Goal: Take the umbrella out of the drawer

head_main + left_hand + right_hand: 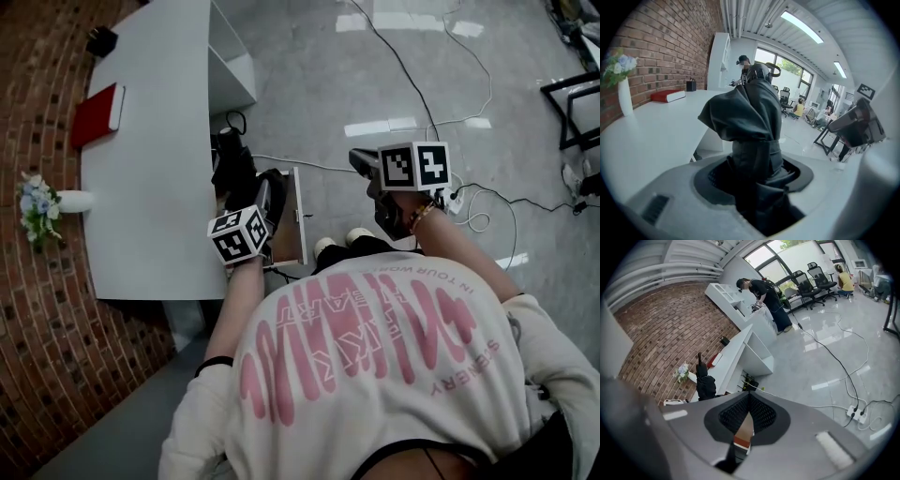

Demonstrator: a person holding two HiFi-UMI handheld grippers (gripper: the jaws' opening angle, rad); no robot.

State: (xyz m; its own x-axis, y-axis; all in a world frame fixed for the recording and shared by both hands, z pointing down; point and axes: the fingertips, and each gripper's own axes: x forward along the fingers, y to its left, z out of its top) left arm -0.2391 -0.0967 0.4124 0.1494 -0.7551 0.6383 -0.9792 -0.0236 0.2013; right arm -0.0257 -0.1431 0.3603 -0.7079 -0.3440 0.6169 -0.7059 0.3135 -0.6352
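Note:
The black folded umbrella (745,112) stands up out of my left gripper (757,176), whose jaws are shut on its lower part. In the head view the umbrella (234,164) sticks forward from the left gripper (257,194), beside the white desk's edge and above the pulled-out wooden drawer (292,220). My right gripper (361,161) hangs to the right of the drawer, above the floor. Its jaws (749,397) meet at the tips with nothing between them. The right gripper view also catches the umbrella (705,383) off to the left.
A white desk (150,187) along the brick wall carries a red book (98,114), a vase of flowers (42,204) and a small black item (101,39). Cables and a power strip (457,199) lie on the floor at right. A black stand (577,112) is far right.

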